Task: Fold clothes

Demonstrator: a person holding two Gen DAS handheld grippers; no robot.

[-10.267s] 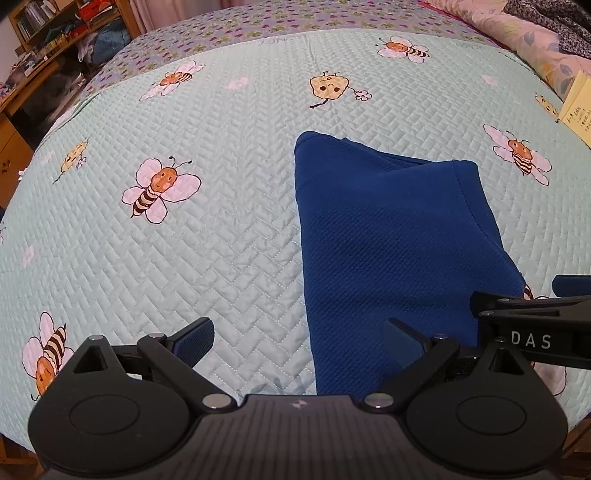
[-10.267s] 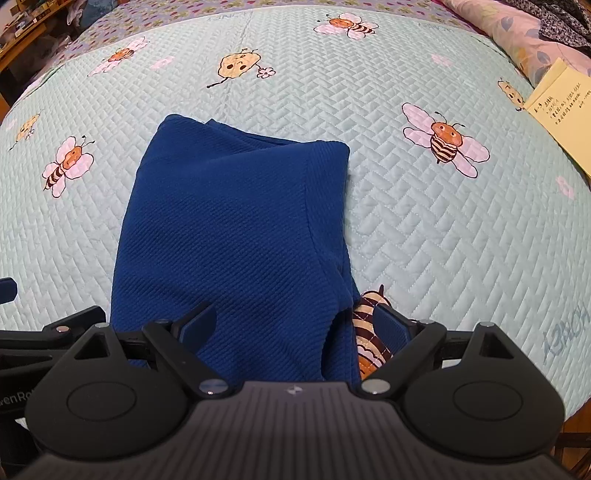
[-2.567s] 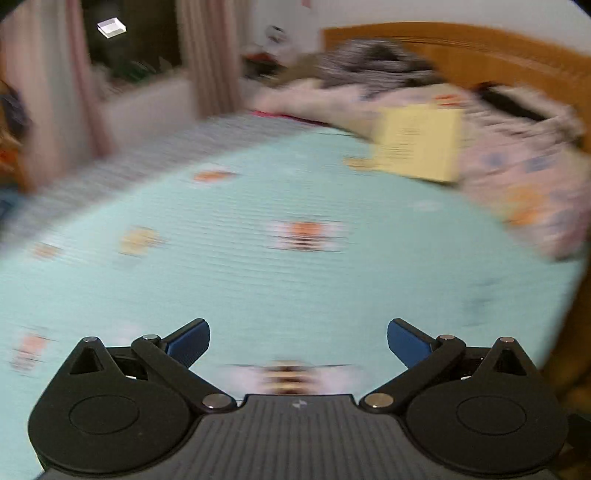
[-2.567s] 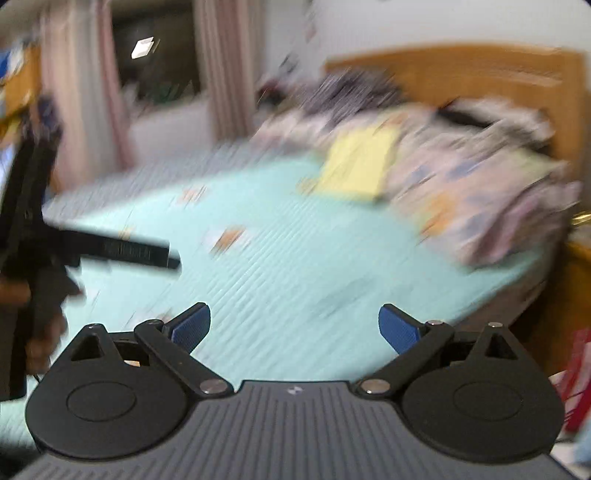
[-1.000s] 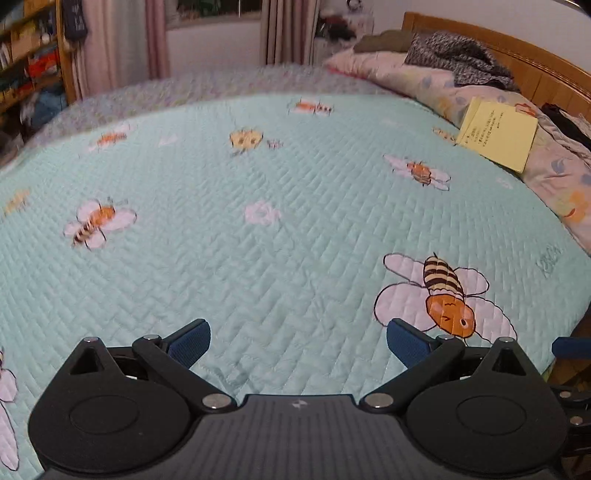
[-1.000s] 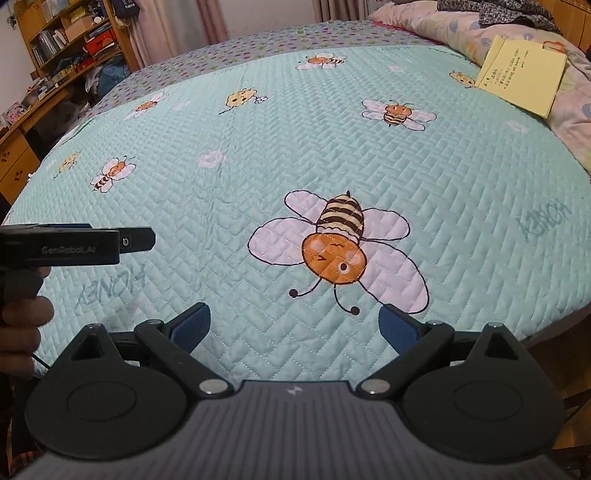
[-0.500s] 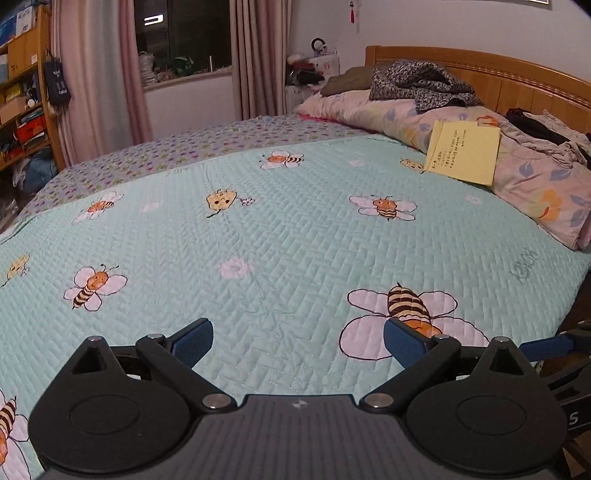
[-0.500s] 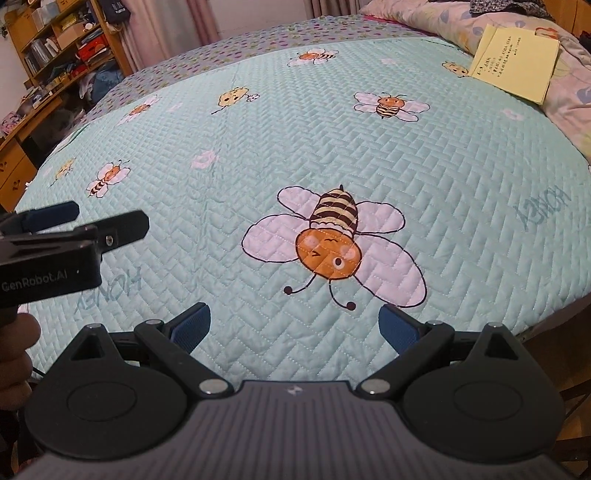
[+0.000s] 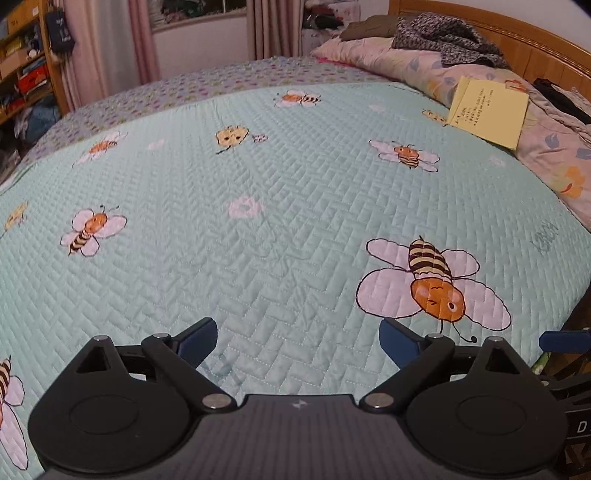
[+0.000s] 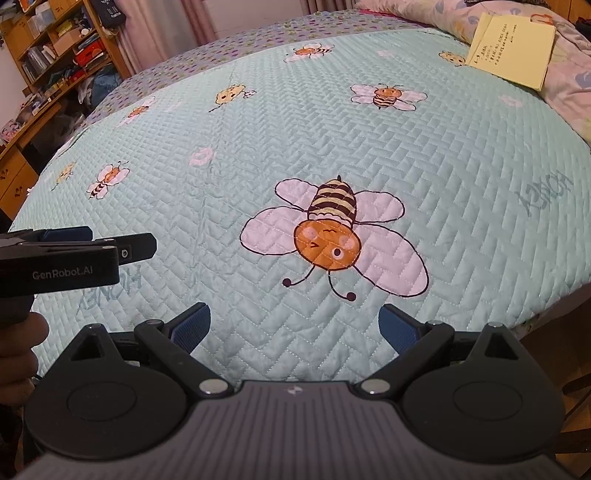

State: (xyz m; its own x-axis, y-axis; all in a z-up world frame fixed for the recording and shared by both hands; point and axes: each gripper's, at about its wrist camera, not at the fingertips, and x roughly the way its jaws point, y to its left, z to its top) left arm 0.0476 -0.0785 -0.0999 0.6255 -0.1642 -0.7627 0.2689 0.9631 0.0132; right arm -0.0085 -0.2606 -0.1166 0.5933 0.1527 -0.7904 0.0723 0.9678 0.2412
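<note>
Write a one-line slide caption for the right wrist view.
Right gripper open and empty over the bee-print quilt; left gripper alongside, no garment in view.

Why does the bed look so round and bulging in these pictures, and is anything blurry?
Fisheye lenses cause it: in the left wrist view the quilt bows like a dome and the headboard curves; in the right wrist view the bookshelf leans inward. Both views are sharp, evenly lit indoors, without glare.

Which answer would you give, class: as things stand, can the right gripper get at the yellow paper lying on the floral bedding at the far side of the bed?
Probably yes, though it's a stretch. The right gripper is open and empty, and only bare quilt lies between it and the yellow paper, which sits uncovered far across the bed.
</note>
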